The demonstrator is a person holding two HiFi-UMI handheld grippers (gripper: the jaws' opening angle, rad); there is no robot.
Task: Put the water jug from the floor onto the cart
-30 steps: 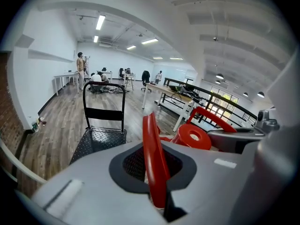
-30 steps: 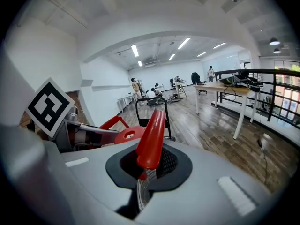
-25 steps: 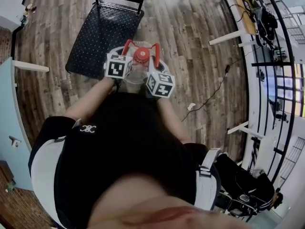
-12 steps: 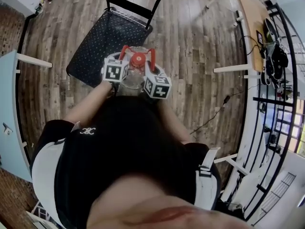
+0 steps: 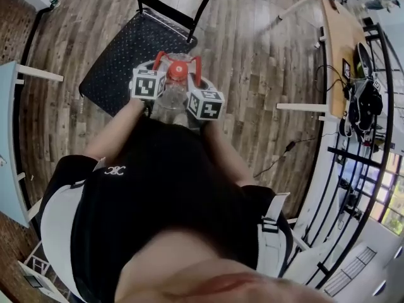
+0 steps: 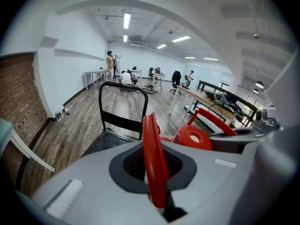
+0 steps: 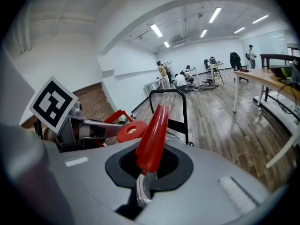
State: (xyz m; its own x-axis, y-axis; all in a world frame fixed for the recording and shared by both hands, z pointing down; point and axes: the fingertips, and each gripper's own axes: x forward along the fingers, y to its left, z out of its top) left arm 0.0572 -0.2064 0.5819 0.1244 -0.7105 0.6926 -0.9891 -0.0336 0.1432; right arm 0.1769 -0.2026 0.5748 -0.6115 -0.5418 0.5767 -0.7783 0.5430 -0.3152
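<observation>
The clear water jug (image 5: 169, 101) with a red cap (image 5: 178, 70) hangs in the air at the near corner of the black cart (image 5: 123, 54). My left gripper (image 5: 158, 67) is shut on the jug's left red handle (image 6: 151, 156). My right gripper (image 5: 195, 76) holds the right red handle (image 7: 152, 132); its jaws have just been opening a little, and the handle still sits pinched between them. In the left gripper view the cap (image 6: 192, 137) lies right of my left gripper (image 6: 155, 196). The cart's upright push bar (image 5: 172, 6) stands at the far side.
White table legs (image 5: 39, 73) and a pale blue panel (image 5: 7, 144) border the left. A desk (image 5: 341, 30) with cables and a black rack (image 5: 363, 106) line the right. A cord (image 5: 278, 160) trails on the wooden floor. People (image 6: 123, 76) work far off.
Both grippers have carried the jug across the floor toward the cart; its black deck now reaches under the jug's far side. The room has swung round in the head view.
</observation>
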